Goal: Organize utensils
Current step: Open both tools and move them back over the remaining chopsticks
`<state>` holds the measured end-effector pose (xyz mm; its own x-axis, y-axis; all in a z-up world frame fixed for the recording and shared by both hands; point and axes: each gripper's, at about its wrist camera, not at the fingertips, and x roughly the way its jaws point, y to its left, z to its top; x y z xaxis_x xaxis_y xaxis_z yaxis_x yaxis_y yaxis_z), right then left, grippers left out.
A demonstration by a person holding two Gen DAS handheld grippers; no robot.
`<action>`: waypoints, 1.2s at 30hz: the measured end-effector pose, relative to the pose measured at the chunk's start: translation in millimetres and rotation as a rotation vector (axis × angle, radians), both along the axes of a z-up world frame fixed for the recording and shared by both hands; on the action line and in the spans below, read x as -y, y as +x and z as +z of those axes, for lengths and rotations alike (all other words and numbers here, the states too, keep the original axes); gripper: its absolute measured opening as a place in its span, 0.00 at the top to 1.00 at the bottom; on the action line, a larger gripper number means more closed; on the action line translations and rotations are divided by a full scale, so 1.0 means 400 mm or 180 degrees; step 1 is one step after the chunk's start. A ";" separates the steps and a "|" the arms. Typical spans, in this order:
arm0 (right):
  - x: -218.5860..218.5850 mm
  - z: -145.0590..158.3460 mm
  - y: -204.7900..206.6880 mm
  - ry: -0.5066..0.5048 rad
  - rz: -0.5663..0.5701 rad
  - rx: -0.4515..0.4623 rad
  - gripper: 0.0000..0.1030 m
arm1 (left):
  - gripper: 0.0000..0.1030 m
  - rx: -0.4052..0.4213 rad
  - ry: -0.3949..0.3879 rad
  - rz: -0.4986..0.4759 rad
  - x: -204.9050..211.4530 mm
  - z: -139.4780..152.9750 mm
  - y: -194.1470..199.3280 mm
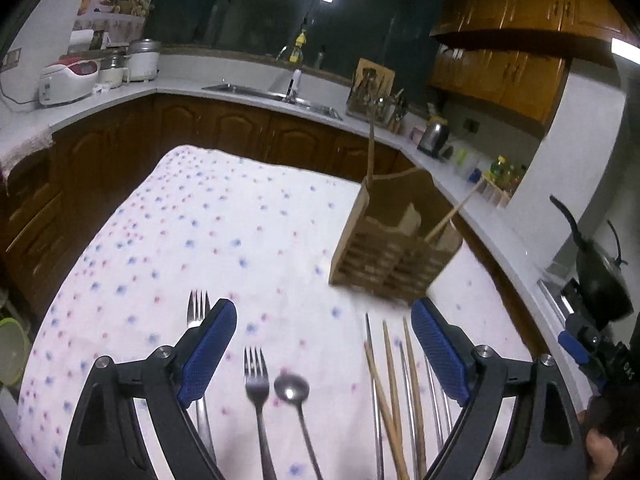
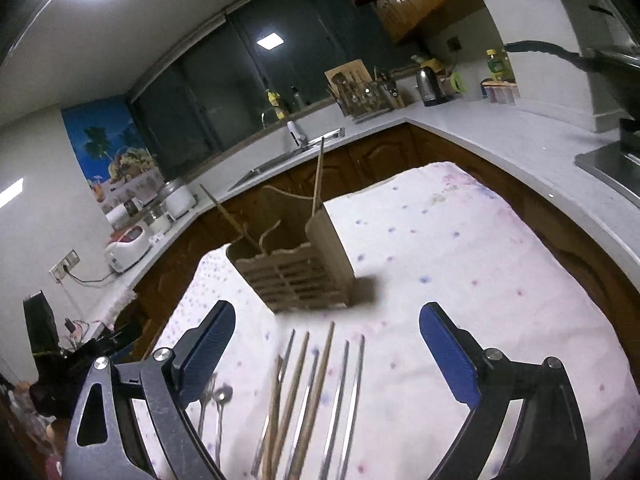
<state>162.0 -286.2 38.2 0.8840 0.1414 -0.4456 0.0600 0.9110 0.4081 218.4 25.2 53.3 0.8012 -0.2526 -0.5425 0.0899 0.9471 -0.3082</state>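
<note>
Utensils laid out flat on the dotted cloth (image 1: 248, 216) over the desk, handles toward the cameras. In the left wrist view a fork (image 1: 256, 384) lies between the jaws, a small spoon (image 1: 292, 388) just beside it on its right, and a second fork (image 1: 198, 308) runs under the left-hand finger. Over by the right-hand finger sits the bundle: wooden chopsticks (image 1: 390, 376) mixed in with metal chopsticks (image 1: 370, 344), some crossing each other.

Ahead of the jaws and off to the right stands the wooden utensil holder (image 1: 384, 256), slatted front, upright on the cloth, with a wooden chopstick (image 1: 452, 212) leaning out of its right side and another stick (image 1: 371, 148) rising nearly straight from its back left corner.

The left gripper (image 1: 324, 356) hovers above the forks and spoon, jaws spread wide, nothing between the blue pads (image 1: 208, 352).

Right wrist view now: the right gripper (image 2: 328, 360) is also spread wide and holds nothing. Between its jaws lie the wooden chopsticks (image 2: 300, 380) and the metal chopsticks (image 2: 348, 392), tips pointing ahead toward the holder (image 2: 296, 268), which stands just beyond the tips. The spoon (image 2: 222, 396) peeks out beside the left-hand finger, fork tines next to it.

Around the desk runs a white kitchen counter (image 1: 256, 96) with a sink (image 1: 276, 94), a rice cooker (image 1: 68, 76) and a kettle (image 1: 434, 134)
</note>
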 end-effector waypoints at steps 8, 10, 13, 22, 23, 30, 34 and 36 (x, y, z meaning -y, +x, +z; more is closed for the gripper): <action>-0.014 -0.050 -0.052 -0.0064 -0.0005 -0.0202 0.08 | 0.13 -0.0224 0.0082 -0.0026 0.004 -0.016 -0.054; -0.017 -0.064 -0.061 -0.0067 -0.0010 -0.0250 0.08 | 0.13 -0.0282 0.0078 -0.0056 0.007 -0.021 -0.060; -0.016 -0.078 -0.069 -0.0071 -0.0017 -0.0295 0.08 | 0.14 -0.0322 0.0125 -0.0098 0.023 -0.022 -0.064; -0.013 -0.088 -0.062 -0.0083 0.0000 -0.0317 0.08 | 0.18 -0.0504 0.0278 -0.0278 0.074 -0.041 -0.027; -0.014 -0.090 -0.060 -0.0085 0.0001 -0.0324 0.08 | 0.19 -0.0531 0.0284 -0.0302 0.083 -0.049 -0.018; 0.001 -0.114 -0.032 -0.0068 0.0007 -0.0444 0.25 | 0.49 -0.0798 0.0160 -0.0616 0.137 -0.097 0.028; 0.015 -0.134 -0.009 -0.0004 0.0027 -0.0562 0.40 | 0.65 -0.0949 0.0046 -0.0821 0.164 -0.123 0.061; 0.019 -0.145 -0.001 -0.0002 0.0017 -0.0607 0.40 | 0.67 -0.0998 0.0078 -0.0885 0.183 -0.135 0.081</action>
